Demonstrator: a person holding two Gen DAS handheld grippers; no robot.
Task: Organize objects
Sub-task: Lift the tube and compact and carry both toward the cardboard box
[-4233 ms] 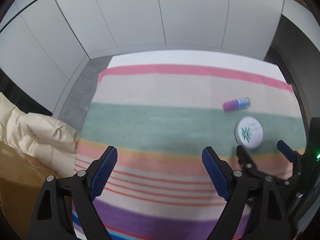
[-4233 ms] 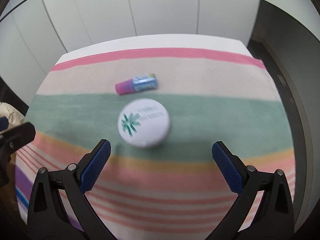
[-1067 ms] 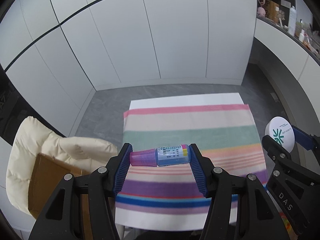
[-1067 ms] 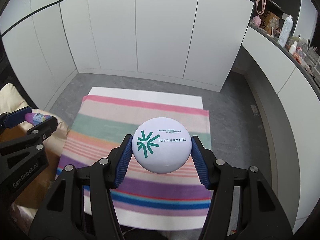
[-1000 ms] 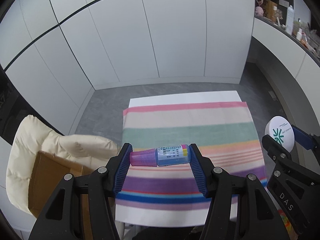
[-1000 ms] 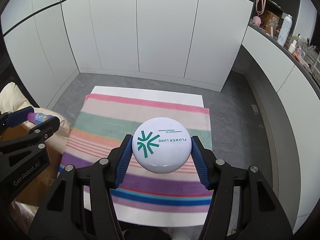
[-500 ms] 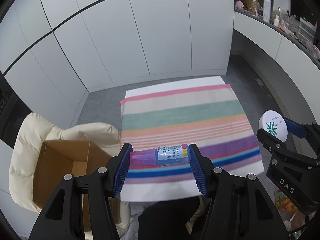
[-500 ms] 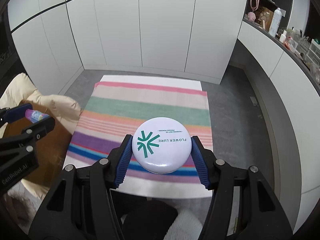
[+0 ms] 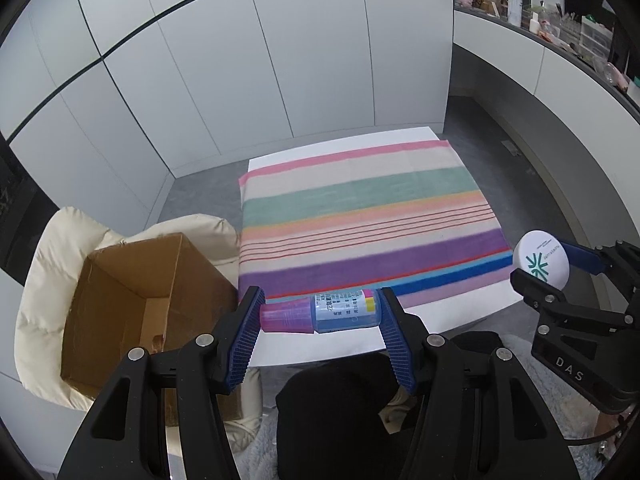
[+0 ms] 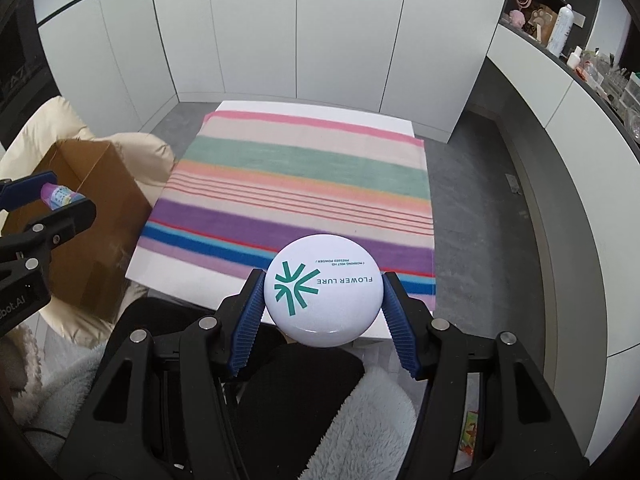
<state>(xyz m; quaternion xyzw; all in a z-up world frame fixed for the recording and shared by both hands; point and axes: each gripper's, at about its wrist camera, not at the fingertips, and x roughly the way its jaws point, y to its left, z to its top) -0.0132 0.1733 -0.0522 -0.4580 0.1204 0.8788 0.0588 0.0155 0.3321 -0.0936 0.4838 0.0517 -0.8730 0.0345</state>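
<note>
Carrying step, both loads lifted clear of the striped cloth (image 9: 360, 216). Left gripper (image 9: 320, 316) clamped endwise on the bottle (image 9: 320, 314), held crosswise just right of the box (image 9: 132, 304). Right gripper (image 10: 322, 296) pinching the compact (image 10: 322, 290) by its rim, above the table's near edge, well apart from the box. Next: swing the bottle over the open box, lower, release; then bring the compact across likewise. Box floor mostly bare, though something small, hard to make out, sits near its front wall.
</note>
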